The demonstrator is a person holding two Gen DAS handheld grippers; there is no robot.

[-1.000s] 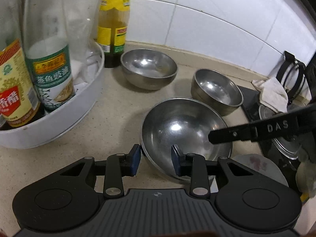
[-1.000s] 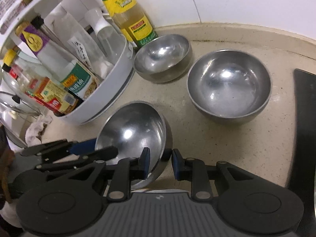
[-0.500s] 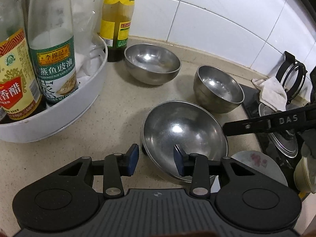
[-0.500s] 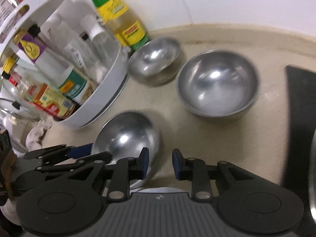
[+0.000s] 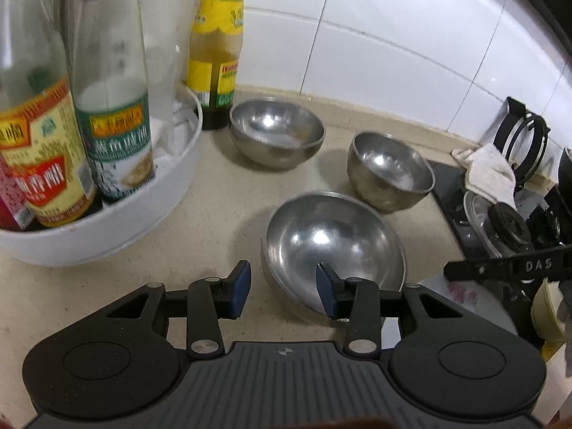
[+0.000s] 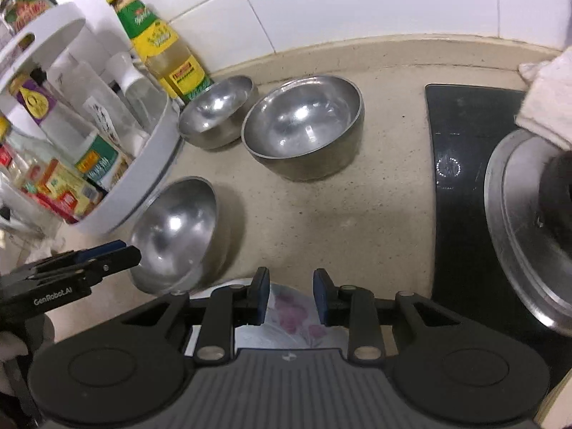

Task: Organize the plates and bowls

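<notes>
My left gripper (image 5: 282, 287) is opening, its pads straddling the rim of the tilted steel bowl (image 5: 332, 246) without pressing. My right gripper (image 6: 290, 295) is opening empty over the flowered plate (image 6: 296, 316) at the counter's (image 6: 321, 214) front edge. The bowl is leaning there and could rock or slide off the plate.

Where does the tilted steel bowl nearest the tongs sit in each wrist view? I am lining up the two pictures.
Left wrist view: the tilted round steel bowl is lower centre, its near rim between the tongs' blue pads.
Right wrist view: the same bowl is lower left, beside the white round condiment rack.
Shared landmark: the yellow-labelled glass bottle with a green neck, standing against the white tiled wall.
</notes>
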